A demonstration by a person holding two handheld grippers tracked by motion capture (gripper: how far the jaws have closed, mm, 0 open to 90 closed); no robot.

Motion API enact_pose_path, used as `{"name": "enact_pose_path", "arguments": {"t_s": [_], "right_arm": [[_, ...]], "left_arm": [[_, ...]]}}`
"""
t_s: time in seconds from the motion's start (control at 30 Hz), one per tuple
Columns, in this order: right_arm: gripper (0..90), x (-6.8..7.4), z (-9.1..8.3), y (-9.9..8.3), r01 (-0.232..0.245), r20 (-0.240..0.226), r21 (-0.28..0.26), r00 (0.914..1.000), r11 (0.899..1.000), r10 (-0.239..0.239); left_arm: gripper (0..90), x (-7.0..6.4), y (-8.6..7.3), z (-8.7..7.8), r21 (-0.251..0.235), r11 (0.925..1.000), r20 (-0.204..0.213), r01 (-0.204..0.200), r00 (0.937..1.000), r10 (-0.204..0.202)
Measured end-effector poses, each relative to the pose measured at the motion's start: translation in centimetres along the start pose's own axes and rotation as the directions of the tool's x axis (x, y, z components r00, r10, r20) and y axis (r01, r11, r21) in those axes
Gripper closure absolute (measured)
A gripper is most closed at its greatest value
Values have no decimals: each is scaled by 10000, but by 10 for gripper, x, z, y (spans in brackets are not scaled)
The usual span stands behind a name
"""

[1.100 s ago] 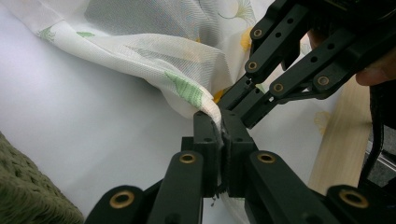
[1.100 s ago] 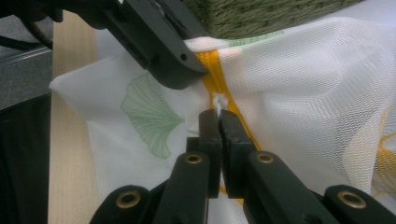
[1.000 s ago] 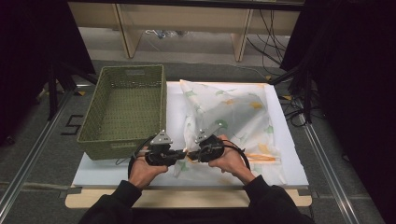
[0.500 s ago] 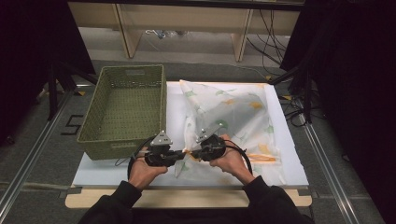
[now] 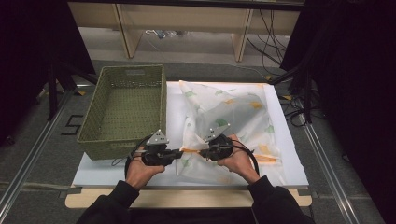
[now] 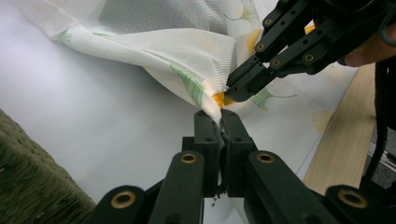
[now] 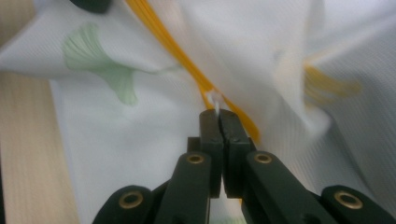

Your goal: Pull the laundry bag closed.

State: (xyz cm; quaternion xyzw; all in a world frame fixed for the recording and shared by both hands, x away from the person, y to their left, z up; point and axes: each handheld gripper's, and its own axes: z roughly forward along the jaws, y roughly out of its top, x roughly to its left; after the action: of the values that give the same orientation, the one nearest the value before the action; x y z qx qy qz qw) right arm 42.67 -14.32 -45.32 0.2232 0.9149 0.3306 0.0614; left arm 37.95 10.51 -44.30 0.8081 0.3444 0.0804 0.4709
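You held one gripper in each hand near the bottom middle of the high view. Your left gripper (image 5: 180, 153) had its jaws pressed together on the edge of the white mesh bag (image 5: 229, 116). In the left gripper view you could see the bag's corner pinched right at the tips. Your right gripper (image 5: 201, 152) had its jaws pressed together too, on a small white tab by the orange zipper (image 7: 187, 60) of the bag. The two grippers sat just beside each other, tip to tip.

The bag lay on the white table (image 5: 173, 102), in the middle and right of the high view. It had green and yellow leaf shapes on it. The green woven basket (image 5: 123, 109) stood to its left, with nothing in it that I could see.

It looked like you were at the step of working the zipper. One gripper held the cloth and the other held the tab. I could not tell if you meant to open it or close it.

Next, you would likely need to keep the left gripper firm and slide the right one along the orange line, slowly, so the little tab did not slip out.
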Motion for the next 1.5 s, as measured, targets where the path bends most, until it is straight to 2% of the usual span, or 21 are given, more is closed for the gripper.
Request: {"name": "enact_pose_path", "arguments": {"t_s": [0.03,0.07,0.1,0.23,0.27,0.4,0.47,0.63,0.67,0.77,0.87,0.93,0.97,1.2,1.23,1.27,1.3,1.33,1.47,1.5], "right_arm": [[900,0,0,0,0,0,0,10000,10000,0],[900,-1,-2,-5,-465,74,-41,9989,9989,465],[900,-4,-3,-7,-244,55,-90,9997,9997,244],[900,-8,-7,-14,-417,255,-57,9988,9991,419],[900,-10,-8,-18,-432,287,12,9987,9991,432],[900,-10,-8,-21,-527,385,218,9979,9984,518],[900,-10,-9,-22,-411,350,143,9986,9991,405],[900,-10,-9,-26,-336,405,375,9987,9987,321],[900,-10,-9,-30,-369,600,652,9977,9972,330],[900,-11,-11,-33,-483,638,669,9970,9966,441],[900,-16,-15,-40,-329,766,740,9967,9967,273],[900,-17,-18,-44,-530,916,800,9948,9954,456],[900,-18,-20,-46,-587,940,818,9943,9949,509],[900,-19,-25,-56,-674,1148,989,9918,9928,559],[900,-20,-28,-58,-876,1199,1020,9899,9909,752],[900,-21,-29,-60,-881,1152,997,9904,9911,764],[900,-23,-30,-62,-679,1192,934,9913,9933,565],[900,-21,-33,-63,-1155,1285,1094,9865,9873,1012],[900,-25,-37,-70,-953,1446,903,9861,9913,816],[900,-25,-38,-71,-1024,1414,911,9859,9906,889]], "left_arm": [[866,0,0,0,0,10000,0,0,10000,0],[866,1,0,0,-7,10000,7,39,10000,-39],[866,1,0,-1,-9,10000,10,42,10000,-42],[866,0,0,-1,-52,10000,-48,13,10000,-14],[866,0,1,-1,-32,10000,79,46,10000,-46],[866,1,1,-2,30,10000,80,5,10000,-5],[866,1,1,-2,15,10000,52,-12,10000,12],[866,1,0,-2,12,10000,44,2,10000,-2],[866,1,0,-2,2,10000,29,29,10000,-29],[866,1,1,-3,-21,10000,-4,-59,10000,59],[866,2,0,-4,-93,10000,-15,-13,10000,12],[866,2,0,-5,-35,10000,-94,10,10000,-11],[866,2,0,-5,20,10000,20,2,10000,-2],[866,2,-1,-5,-35,10000,-88,-19,10000,19],[866,3,-1,-6,40,10000,-66,-70,10000,70],[866,3,-1,-6,51,10000,-47,-69,10000,69],[866,3,-2,-6,27,10000,-77,6,10000,-6],[866,3,-2,-5,31,10000,-51,-65,10000,65],[866,3,-2,-6,41,10000,-146,-14,9999,15],[866,3,-2,-5,82,10000,-105,-13,9999,14]]}}
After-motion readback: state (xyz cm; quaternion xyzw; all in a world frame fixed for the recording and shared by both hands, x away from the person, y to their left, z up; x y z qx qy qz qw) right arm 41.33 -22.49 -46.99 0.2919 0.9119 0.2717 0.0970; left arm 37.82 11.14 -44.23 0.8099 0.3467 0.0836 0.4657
